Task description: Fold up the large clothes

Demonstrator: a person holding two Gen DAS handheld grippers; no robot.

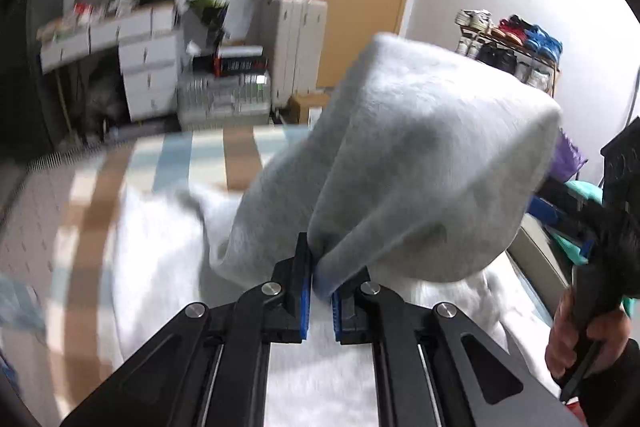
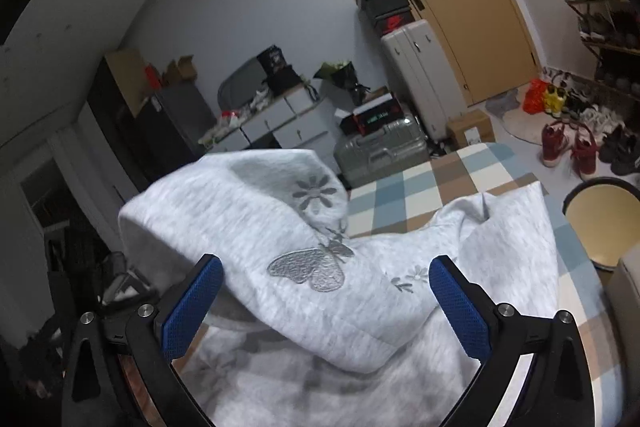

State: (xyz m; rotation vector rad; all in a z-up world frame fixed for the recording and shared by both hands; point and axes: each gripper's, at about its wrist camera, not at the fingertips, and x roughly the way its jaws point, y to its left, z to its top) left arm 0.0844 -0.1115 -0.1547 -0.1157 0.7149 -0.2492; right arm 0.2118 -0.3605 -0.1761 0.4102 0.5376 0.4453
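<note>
Left gripper [image 1: 320, 277] pinching raised sweatshirt [image 1: 400, 155]

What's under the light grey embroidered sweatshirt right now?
The light grey embroidered sweatshirt lies on a blue, tan and white checked cover, visible only past its far edge. Whatever sits beneath the garment's middle is covered.

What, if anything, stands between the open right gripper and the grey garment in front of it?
Nothing visible does. The right gripper stands wide open with the grey garment directly between and beyond its fingers, no other object in the gap. The left gripper is already shut on a fold of the same garment.
</note>
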